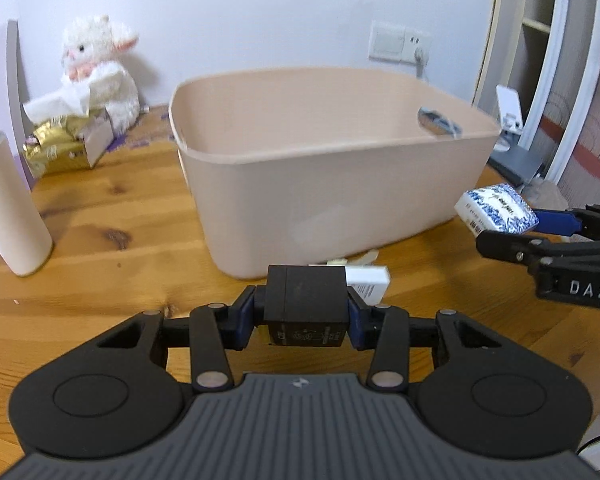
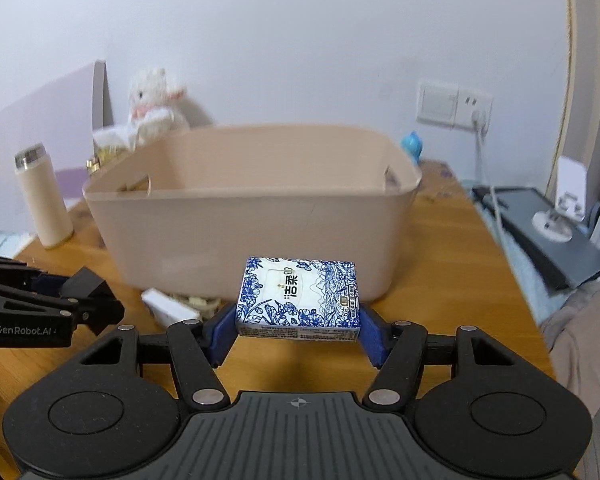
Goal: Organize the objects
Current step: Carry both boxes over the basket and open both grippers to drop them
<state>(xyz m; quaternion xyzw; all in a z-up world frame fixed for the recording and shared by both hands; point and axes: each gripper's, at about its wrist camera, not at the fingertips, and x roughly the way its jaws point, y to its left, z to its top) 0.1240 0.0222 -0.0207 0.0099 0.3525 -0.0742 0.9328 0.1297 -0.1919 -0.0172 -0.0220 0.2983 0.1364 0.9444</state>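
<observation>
The left gripper (image 1: 306, 312) pinches a black box (image 1: 306, 300) and the right gripper (image 2: 298, 320) clamps a blue-patterned tissue pack (image 2: 298, 294), both held above the wooden table (image 1: 100, 208). Straight ahead of both, the beige bin (image 1: 332, 172) stands open-topped, its near wall between them and the interior. A white carton (image 1: 370, 280) lies at its foot, a cream flask (image 1: 8, 208) to the left.

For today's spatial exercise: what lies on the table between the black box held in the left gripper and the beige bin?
In the left wrist view, a small white box lies on the wooden table, between the black box and the beige bin.
</observation>
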